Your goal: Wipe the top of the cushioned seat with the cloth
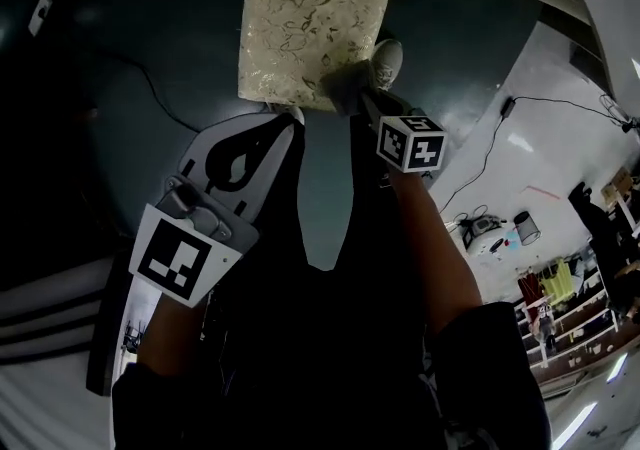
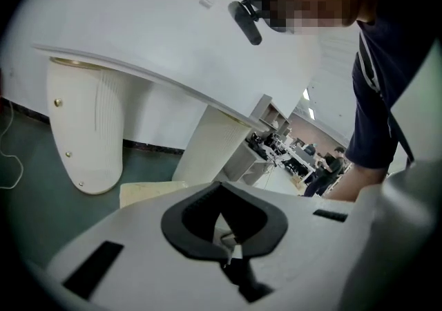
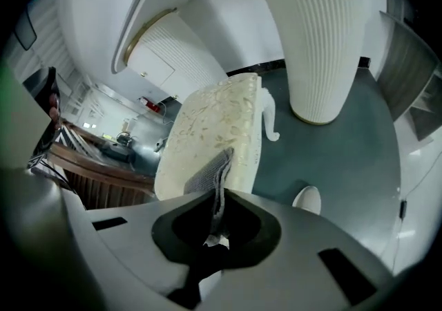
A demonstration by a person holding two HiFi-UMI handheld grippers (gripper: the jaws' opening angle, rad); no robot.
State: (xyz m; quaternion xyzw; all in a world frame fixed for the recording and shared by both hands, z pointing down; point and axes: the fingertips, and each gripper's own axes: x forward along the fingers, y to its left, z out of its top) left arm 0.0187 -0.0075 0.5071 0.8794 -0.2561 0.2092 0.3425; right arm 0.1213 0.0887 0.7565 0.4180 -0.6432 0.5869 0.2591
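My right gripper (image 3: 219, 199) is clamped on the grey cloth (image 3: 209, 175) at the near right corner of the cushioned seat (image 1: 310, 13), my left gripper (image 1: 290, 120) hangs closed and empty just near of it, and I judge that almost the whole top is left to wipe.

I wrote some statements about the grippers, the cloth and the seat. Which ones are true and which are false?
1. The right gripper grips the grey cloth. True.
2. The cloth is at the far edge of the cushioned seat. False: it is at the near edge, by the right corner.
3. The left gripper holds a second cloth. False: its jaws are together with nothing between them, and it is short of the seat.
4. The seat cover bears a leaf pattern. True.
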